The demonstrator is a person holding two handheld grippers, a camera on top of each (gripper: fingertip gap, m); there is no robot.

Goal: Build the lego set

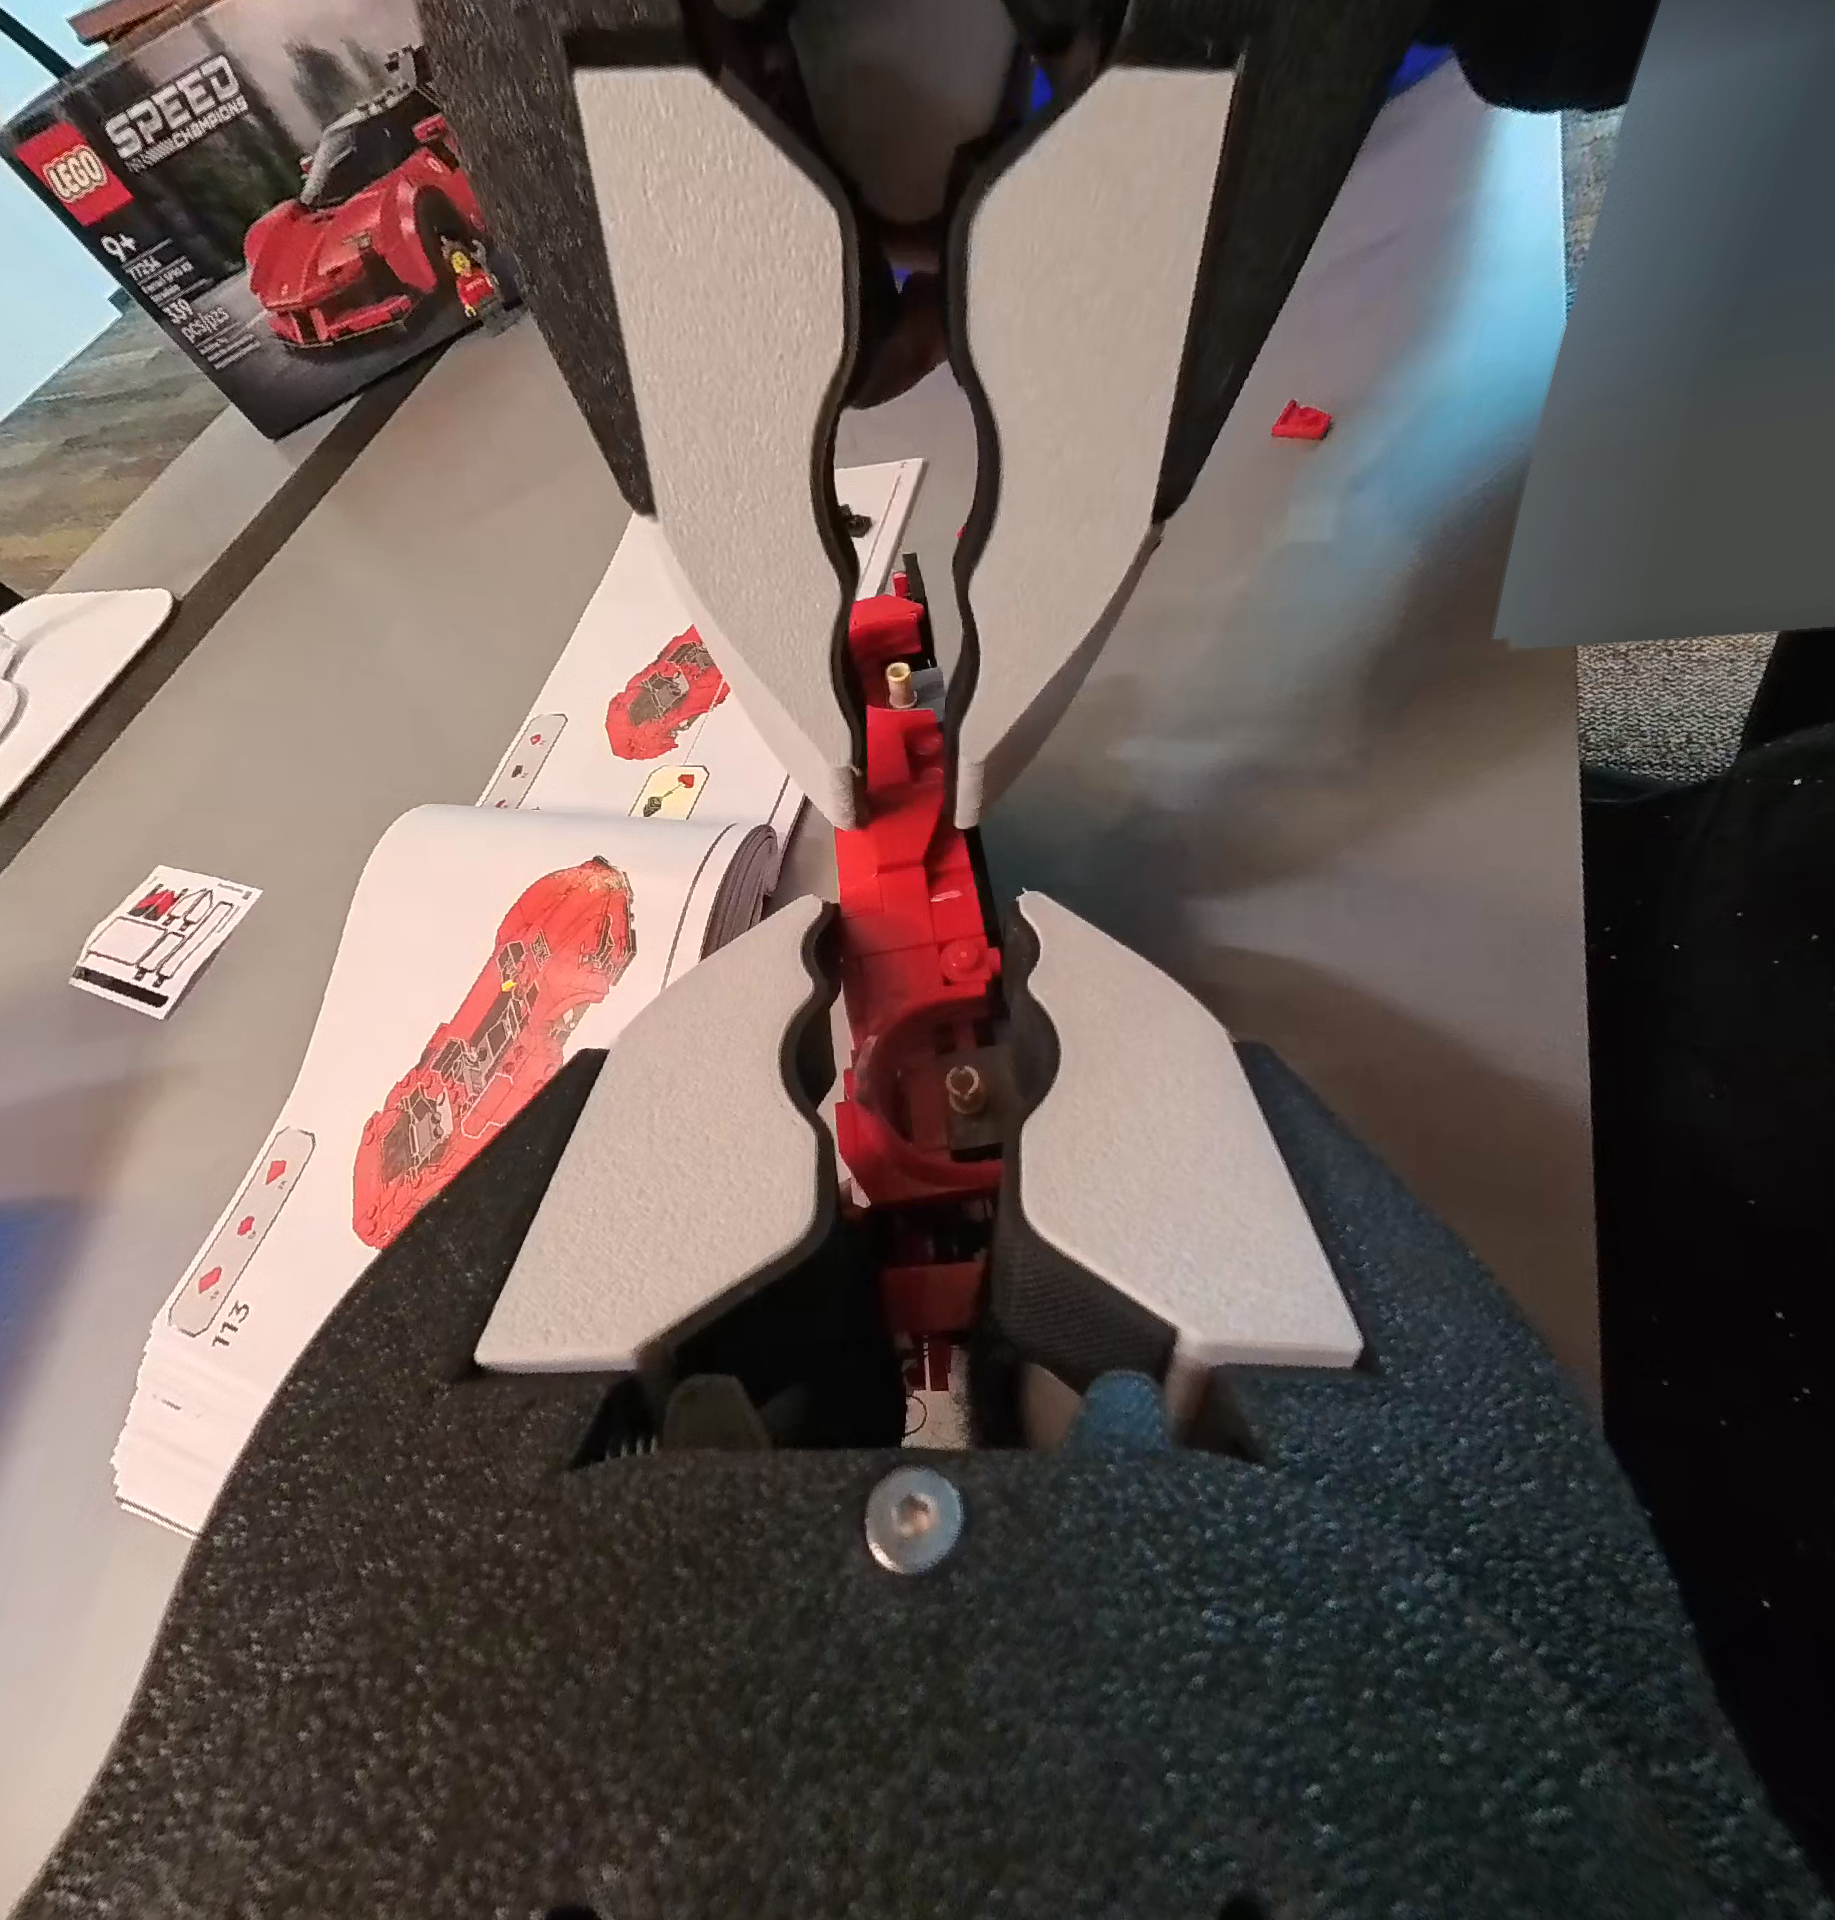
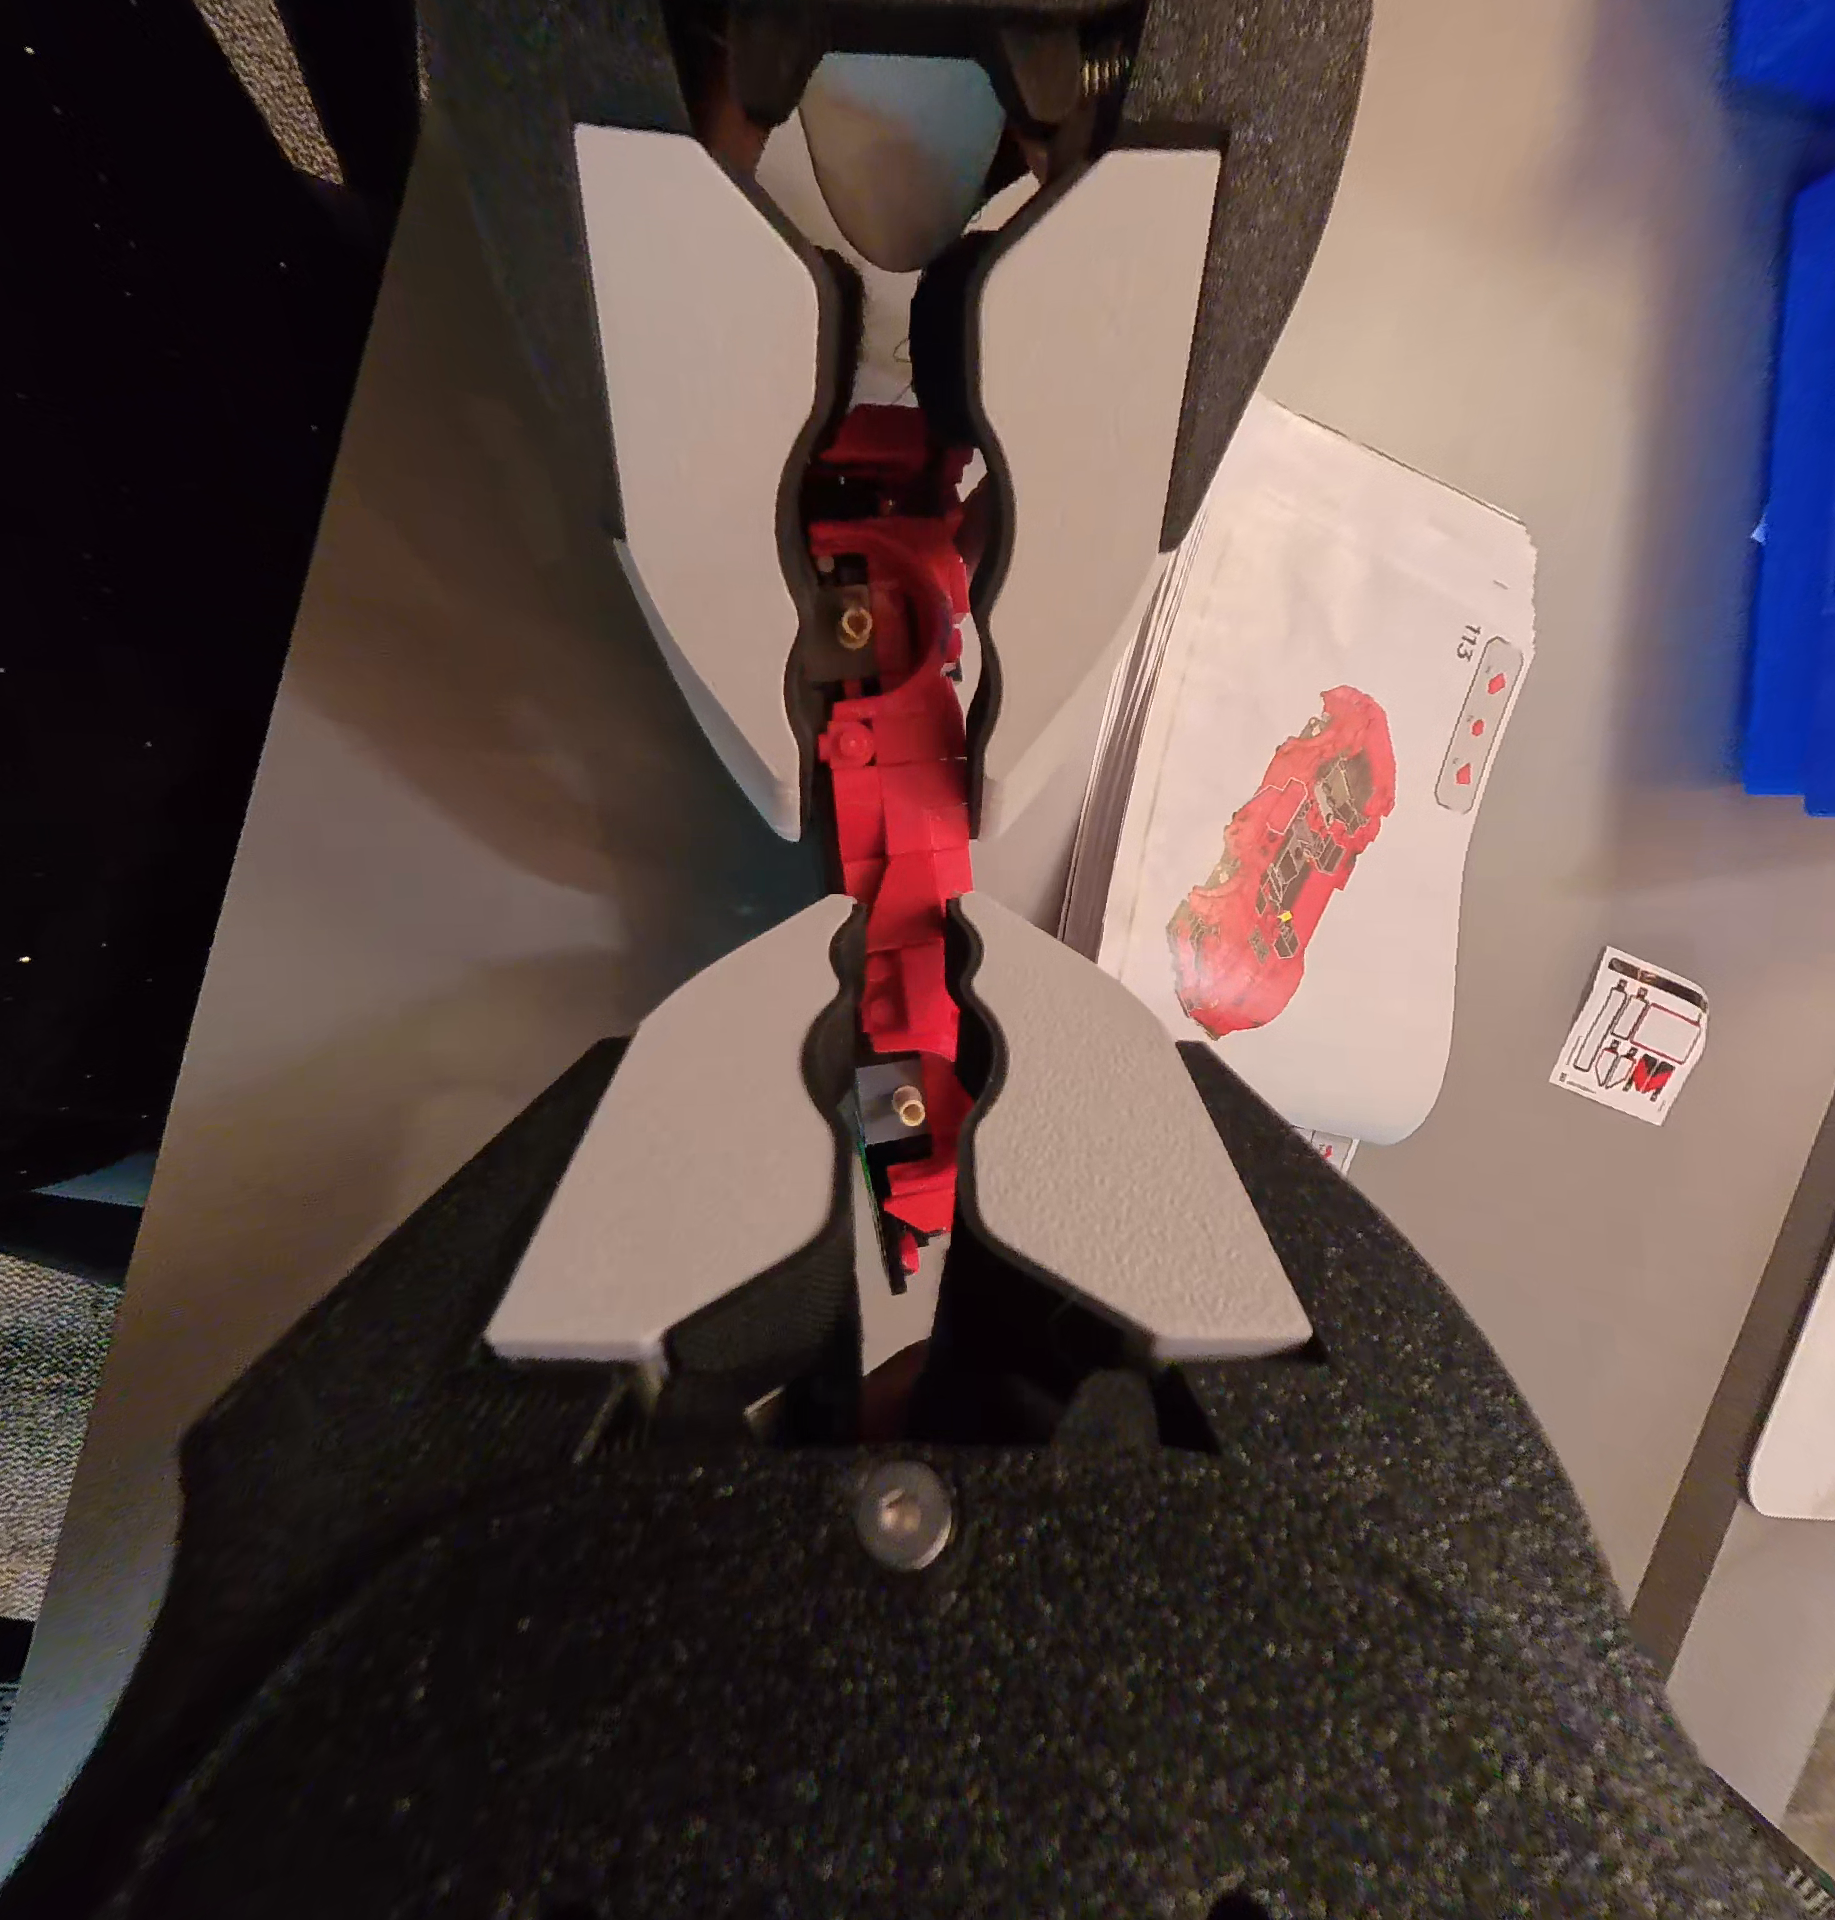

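A partly built red Lego car [image 1: 913,873] is held on its side above the grey table [image 1: 373,582], with tan axle pins showing. My left gripper [image 1: 918,914] is shut on one end of the car from the bottom of the left wrist view. My right gripper [image 1: 908,795] reaches in from the top and is shut on the other end. In the right wrist view the car [image 2: 908,852] runs between my right gripper [image 2: 902,914] at the bottom and my left gripper [image 2: 892,821] at the top. The two pairs of fingertips nearly meet.
An open instruction booklet [image 1: 497,987] [image 2: 1287,831] lies under the car. A sticker sheet [image 1: 165,940] [image 2: 1630,1039] lies beside it. The set's box [image 1: 269,229] stands at the far left. A loose red piece [image 1: 1300,421] lies far right. A blue bin [image 2: 1817,416] stands nearby. Less than 4 cm separates the two grippers' tips.
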